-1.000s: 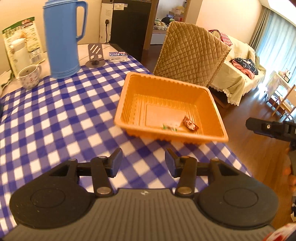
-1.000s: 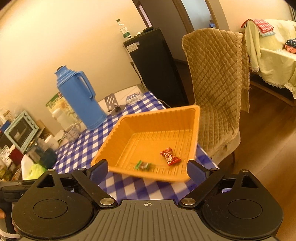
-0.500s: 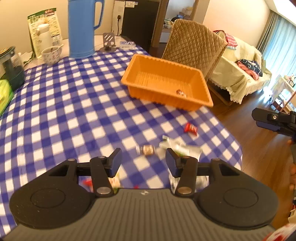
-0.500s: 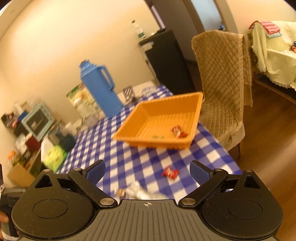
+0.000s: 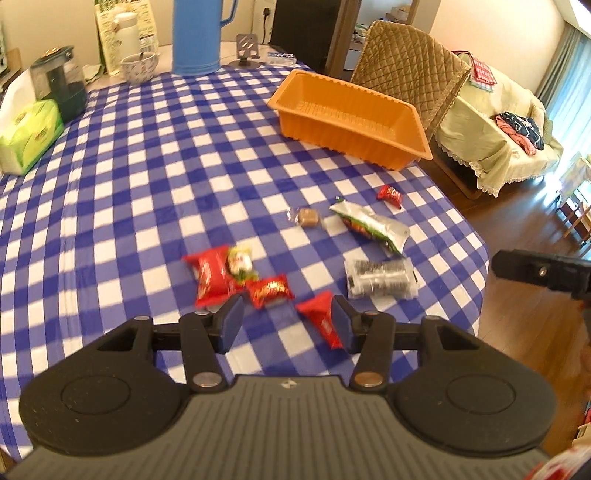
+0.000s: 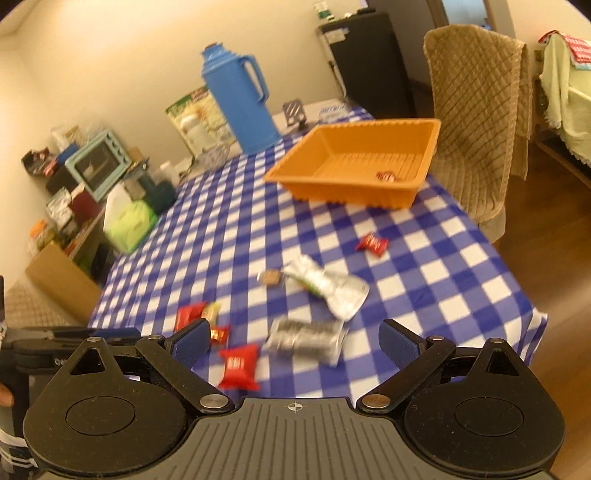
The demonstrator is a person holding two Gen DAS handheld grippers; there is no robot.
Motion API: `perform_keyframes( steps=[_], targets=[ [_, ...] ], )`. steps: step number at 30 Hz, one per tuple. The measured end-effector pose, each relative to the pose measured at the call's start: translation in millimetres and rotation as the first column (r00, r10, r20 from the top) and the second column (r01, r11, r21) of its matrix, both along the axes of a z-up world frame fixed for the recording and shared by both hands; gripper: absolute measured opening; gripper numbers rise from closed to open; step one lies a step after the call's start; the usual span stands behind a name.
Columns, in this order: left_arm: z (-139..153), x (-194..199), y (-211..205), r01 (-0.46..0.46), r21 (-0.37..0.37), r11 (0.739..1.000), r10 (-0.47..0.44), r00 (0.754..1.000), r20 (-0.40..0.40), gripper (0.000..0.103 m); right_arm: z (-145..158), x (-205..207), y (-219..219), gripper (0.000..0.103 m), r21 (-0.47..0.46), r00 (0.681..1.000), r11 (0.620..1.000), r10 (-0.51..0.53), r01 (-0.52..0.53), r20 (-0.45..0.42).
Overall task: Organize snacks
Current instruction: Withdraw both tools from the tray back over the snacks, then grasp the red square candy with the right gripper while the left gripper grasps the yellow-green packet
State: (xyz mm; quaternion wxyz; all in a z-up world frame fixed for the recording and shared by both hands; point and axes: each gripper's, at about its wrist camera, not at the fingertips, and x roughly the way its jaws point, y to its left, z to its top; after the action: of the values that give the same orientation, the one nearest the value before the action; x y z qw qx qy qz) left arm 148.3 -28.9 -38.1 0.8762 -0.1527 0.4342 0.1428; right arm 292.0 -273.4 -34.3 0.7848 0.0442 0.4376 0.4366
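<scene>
An orange tray (image 5: 391,122) (image 6: 354,192) stands at the far right of the blue checked table, with a small red candy (image 6: 386,176) inside. Several snacks lie loose nearer me: a silver pouch (image 5: 369,223) (image 6: 328,286), a dark packet (image 5: 380,278) (image 6: 306,338), a brown sweet (image 5: 308,217), a small red candy (image 5: 389,192) (image 6: 372,243), and red packets (image 5: 212,273) (image 5: 269,290) (image 5: 321,319) (image 6: 238,365). My left gripper (image 5: 286,325) is open above the red packets. My right gripper (image 6: 291,341) is open and empty above the near edge.
A blue thermos (image 5: 197,35) (image 6: 240,107), a mug (image 5: 139,66), a dark jar (image 5: 59,86) and a green tissue pack (image 5: 27,134) stand along the far and left side. A quilted chair (image 5: 410,70) stands behind the tray. The table's right edge (image 5: 476,266) drops to wooden floor.
Both grippers have pulled back from the tray toward the table's near end, bringing the loose snacks into view. Both stay open and empty.
</scene>
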Motion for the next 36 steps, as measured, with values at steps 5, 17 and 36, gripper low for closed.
perform_keyframes(
  steps=[5, 17, 36],
  targets=[
    [-4.3, -16.7, -4.4, -0.024, 0.004, 1.0, 0.024, 1.0, -0.013, 0.049, -10.5, -15.1, 6.4, 0.097, -0.041, 0.999, 0.998, 0.036, -0.037, -0.021],
    [-15.5, -48.0, -7.0, -0.092, -0.012, 0.996, 0.091, 0.995, -0.041, 0.048, -29.7, -36.4, 41.3, 0.089, -0.097, 0.986, 0.982, 0.159, -0.164, -0.057],
    [-25.5, -70.2, 13.4, -0.189, -0.002, 0.982, 0.189, 0.98, -0.065, 0.049, -55.8, -39.1, 106.2, 0.058, -0.134, 0.965, 0.956, 0.258, -0.261, -0.035]
  ],
)
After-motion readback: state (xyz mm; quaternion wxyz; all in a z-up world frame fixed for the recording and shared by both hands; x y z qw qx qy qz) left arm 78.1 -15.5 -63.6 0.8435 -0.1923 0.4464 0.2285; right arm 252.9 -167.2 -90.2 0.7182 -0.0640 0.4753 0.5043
